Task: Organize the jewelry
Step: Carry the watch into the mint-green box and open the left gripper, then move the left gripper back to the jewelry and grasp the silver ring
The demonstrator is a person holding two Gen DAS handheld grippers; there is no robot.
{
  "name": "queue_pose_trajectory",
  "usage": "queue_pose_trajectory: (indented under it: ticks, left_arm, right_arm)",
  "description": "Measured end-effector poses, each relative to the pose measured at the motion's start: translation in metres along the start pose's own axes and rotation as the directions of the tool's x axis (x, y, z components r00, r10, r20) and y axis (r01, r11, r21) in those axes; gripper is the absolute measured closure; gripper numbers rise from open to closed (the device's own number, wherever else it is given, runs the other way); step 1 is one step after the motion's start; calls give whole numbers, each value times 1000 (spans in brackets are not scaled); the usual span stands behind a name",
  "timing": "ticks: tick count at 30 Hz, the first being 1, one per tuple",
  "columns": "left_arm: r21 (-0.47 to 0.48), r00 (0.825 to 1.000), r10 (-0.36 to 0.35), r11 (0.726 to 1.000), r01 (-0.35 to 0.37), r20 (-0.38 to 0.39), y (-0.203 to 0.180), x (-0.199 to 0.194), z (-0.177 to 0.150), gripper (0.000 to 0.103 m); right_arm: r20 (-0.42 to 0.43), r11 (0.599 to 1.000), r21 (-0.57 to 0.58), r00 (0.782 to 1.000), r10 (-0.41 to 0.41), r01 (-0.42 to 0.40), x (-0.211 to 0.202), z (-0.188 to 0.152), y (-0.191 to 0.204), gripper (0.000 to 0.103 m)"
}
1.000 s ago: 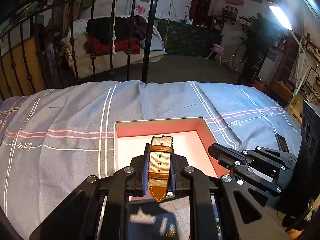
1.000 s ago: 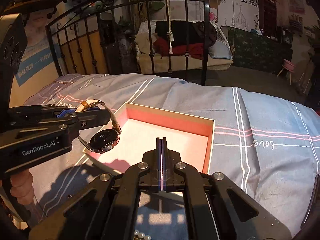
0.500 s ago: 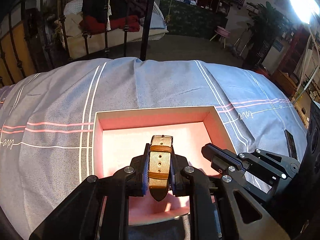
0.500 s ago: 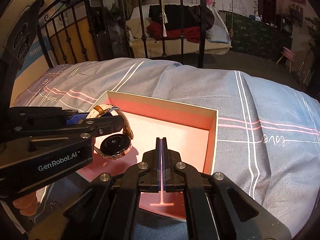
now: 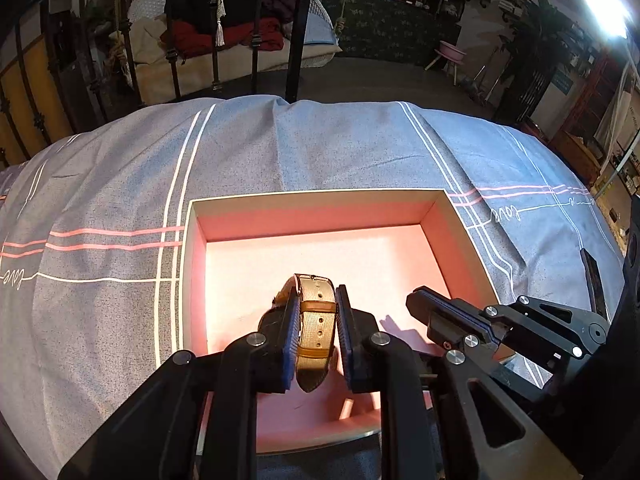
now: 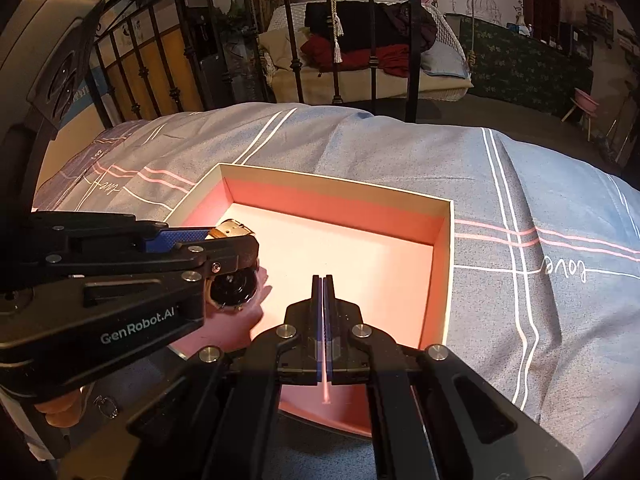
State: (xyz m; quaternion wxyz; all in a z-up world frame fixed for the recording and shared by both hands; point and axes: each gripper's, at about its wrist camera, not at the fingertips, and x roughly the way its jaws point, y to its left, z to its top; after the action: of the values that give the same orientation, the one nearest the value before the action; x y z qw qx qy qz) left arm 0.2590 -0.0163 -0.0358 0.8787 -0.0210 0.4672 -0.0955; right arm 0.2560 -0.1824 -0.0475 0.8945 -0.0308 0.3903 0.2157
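Box edges: the open pink box (image 5: 316, 216) lay on the striped bedspread (image 5: 120, 184); its far wall stood well ahead of the left jaws, its right wall beside the right gripper (image 6: 322, 292).
Open room: bare pink floor stretched ahead of both pairs of jaws to the far wall.
Left gripper (image 5: 316, 320): reached over the near rim, tips low inside the box; jaws pinched the watch (image 5: 314, 320) by its strap.
Watch: strap stood on edge between the jaws, buckle end ahead of the tips; in the right wrist view the dark round face (image 6: 232, 288) hung below the left jaws, at the box floor.
Right gripper: level above the near rim; jaws pressed together, holding nothing.
Materials: woven tan strap with brown leather trim, card box, soft cloth bedspread.
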Motion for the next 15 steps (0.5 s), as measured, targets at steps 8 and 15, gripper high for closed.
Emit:
queue_pose_trajectory:
  ticks: [8,15]
  left_arm:
    - [-8,996,-2,1000,3,84,2,-32,1,44]
    - [-5,988,-10,1000,10,152,5,-73,-21,26]
  right_arm:
    - [30,1000,2,999,-13,13,-14,-3,4,81]
    - [154,998,-3,986,-68,69,-62,-14,10,15]
